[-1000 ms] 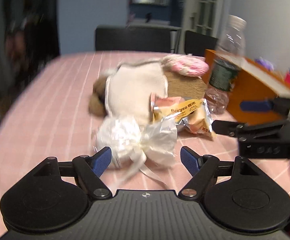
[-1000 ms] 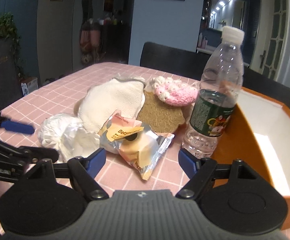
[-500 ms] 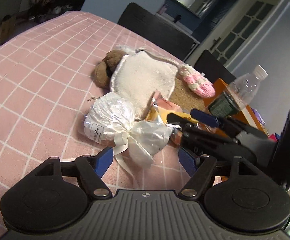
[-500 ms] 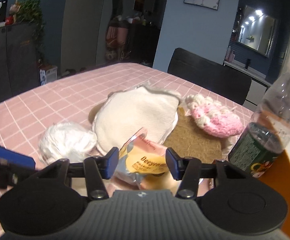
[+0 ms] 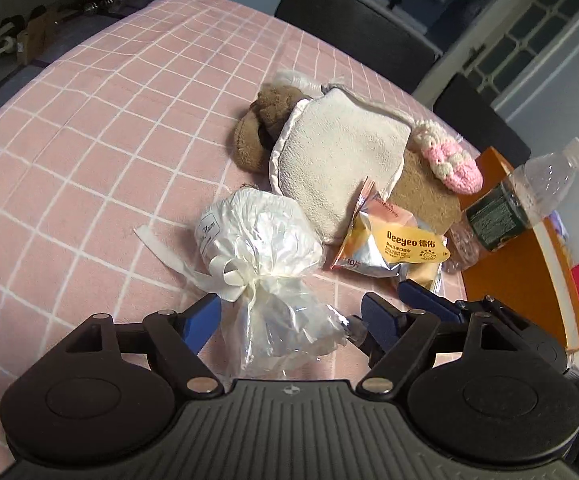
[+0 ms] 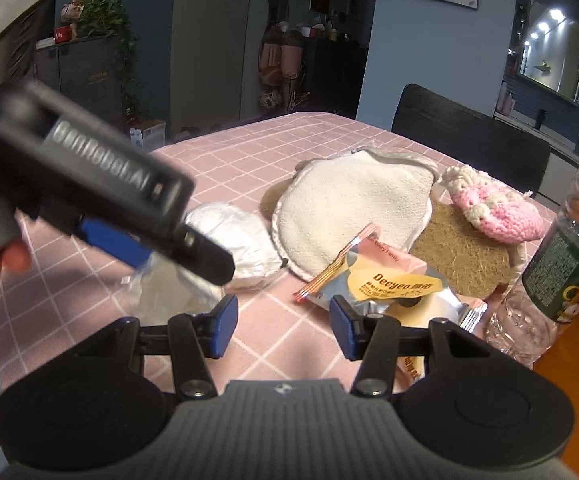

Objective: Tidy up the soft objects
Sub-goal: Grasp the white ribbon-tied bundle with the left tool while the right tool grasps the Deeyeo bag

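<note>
- Left wrist view: the left claw (image 5: 291, 316) is seen spread wide and opening a bit more, with the crinkly tail of the white ribboned bag (image 5: 257, 248) lying between the blue pads (image 5: 199, 322), not pinched. The bag sits on the pink checked table (image 5: 89, 128). Just behind it a cream cloth (image 5: 337, 160) is draped over a brown plush toy (image 5: 267, 120), with a pink crochet piece (image 5: 449, 160) on a coir pad (image 5: 429, 196). A wipes packet (image 5: 393, 244) lies beside a water bottle (image 5: 529, 196) and an orange box (image 5: 529, 280).
- Right wrist view: the right claw (image 6: 283, 330) is held about half apart over bare table, nothing gripped; its right pad is just beside the wipes packet (image 6: 385, 292). The left claw is seen over the white bag (image 6: 233, 240).
</note>
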The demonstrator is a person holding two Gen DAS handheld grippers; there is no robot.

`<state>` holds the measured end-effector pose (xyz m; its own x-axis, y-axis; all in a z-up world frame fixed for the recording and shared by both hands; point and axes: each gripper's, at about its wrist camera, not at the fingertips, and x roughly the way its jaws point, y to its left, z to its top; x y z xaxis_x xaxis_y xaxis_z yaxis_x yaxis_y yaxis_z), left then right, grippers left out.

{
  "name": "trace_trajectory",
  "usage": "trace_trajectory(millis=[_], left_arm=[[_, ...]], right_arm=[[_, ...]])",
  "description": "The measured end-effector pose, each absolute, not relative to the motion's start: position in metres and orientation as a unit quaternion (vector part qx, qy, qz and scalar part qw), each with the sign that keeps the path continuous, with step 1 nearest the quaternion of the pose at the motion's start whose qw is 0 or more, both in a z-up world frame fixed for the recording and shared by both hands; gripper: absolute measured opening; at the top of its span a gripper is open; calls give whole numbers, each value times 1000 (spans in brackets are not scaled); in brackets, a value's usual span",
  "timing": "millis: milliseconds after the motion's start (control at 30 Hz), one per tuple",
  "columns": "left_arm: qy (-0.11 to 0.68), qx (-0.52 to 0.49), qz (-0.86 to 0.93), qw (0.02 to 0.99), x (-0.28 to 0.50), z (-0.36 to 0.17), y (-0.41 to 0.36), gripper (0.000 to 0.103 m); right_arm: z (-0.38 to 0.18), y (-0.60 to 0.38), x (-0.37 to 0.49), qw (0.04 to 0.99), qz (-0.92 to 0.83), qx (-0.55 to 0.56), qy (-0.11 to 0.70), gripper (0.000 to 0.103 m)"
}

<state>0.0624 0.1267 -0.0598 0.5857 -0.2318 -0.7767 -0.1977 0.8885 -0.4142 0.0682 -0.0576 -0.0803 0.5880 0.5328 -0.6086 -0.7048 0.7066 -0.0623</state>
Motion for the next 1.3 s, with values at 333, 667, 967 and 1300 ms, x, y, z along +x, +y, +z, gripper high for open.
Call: trace_trajectory(millis=[333, 667, 967, 1300], left_arm=[[539, -31, -8, 841, 113, -57, 102, 94], [560, 43, -12, 827, 129, -72, 94, 71], [540, 45, -15, 841, 117, -67, 91, 64], [510, 28, -10, 860, 101, -61, 92, 60]], right_arm=[[-55, -83, 75, 897, 314, -174, 258, 77], [-86, -72, 126, 867, 311, -267, 283, 91], [-105, -69, 126, 868, 302, -279, 279, 69], [-100, -69, 115, 872, 296, -248, 299, 44]])
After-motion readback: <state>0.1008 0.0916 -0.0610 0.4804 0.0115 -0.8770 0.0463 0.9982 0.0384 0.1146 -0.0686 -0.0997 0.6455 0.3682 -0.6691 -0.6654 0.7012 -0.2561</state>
